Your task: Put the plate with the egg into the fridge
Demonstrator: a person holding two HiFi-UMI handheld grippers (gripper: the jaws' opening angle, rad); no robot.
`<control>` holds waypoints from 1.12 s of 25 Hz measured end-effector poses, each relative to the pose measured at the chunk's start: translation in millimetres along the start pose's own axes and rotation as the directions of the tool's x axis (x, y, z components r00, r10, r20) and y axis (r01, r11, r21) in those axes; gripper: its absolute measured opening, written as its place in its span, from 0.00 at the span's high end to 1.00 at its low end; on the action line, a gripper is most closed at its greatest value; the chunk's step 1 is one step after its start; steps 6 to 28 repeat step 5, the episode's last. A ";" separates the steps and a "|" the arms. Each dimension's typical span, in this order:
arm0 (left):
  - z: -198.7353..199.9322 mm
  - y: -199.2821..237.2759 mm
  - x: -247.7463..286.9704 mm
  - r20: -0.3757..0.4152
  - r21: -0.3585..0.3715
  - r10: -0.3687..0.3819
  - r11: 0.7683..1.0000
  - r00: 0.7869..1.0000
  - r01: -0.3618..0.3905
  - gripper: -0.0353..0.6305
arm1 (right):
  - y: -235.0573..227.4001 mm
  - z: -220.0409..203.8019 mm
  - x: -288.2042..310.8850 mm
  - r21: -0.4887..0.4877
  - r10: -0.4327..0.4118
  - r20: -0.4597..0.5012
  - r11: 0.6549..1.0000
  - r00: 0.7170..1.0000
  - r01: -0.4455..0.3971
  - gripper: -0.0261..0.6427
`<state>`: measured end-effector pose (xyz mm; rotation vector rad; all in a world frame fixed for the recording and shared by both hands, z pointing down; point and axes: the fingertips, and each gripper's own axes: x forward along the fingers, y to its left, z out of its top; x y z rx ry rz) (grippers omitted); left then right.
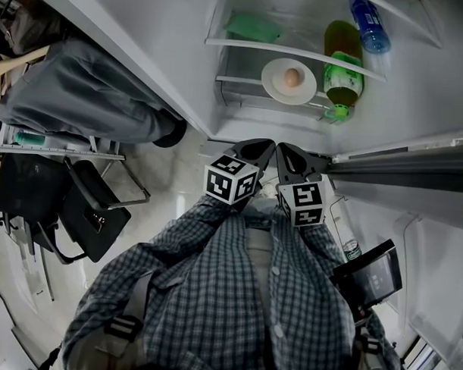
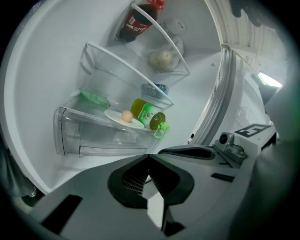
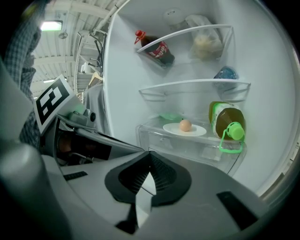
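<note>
White plate (image 1: 276, 85) with the egg (image 1: 293, 77) on it already sits on a clear shelf (image 1: 239, 80) inside the fridge in the head view, with a green-capped bottle (image 1: 343, 70) just beside it on the right. Both tools are drawn in near the person's chest, side by side and well apart from the shelf. The left claw (image 1: 257, 149) and the right claw (image 1: 291, 158) both aim at the open fridge. The plate lies straight ahead of them, a shade more in line with the right one.

From the left gripper view, the left claw (image 2: 149, 158) is pressed together with nothing between its pads. The plate (image 2: 115, 118) lies ahead, above and a little to the left.

From the right gripper view, the right claw (image 3: 150, 158) is likewise closed and empty. The plate (image 3: 197, 130) and egg (image 3: 185, 125) lie ahead, above and a little to the right, with the bottle (image 3: 226, 119) further right.

As I judge it, the placing is done. Neither hand needs to reach in, and only the fridge door would remain to close.
</note>
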<state>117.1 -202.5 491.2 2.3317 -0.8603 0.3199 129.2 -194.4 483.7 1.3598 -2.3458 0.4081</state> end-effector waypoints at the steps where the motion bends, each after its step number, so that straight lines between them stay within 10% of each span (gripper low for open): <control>1: 0.0 0.1 0.1 0.000 -0.001 0.000 1.000 1.000 0.000 0.94 | -0.1 0.2 -0.1 0.001 0.000 0.000 1.000 1.000 0.000 0.95; 28: 0.1 -0.3 0.9 0.000 0.002 0.001 1.000 1.000 -0.001 0.94 | -0.9 -0.6 -0.2 0.002 0.003 -0.004 1.000 1.000 -0.003 0.95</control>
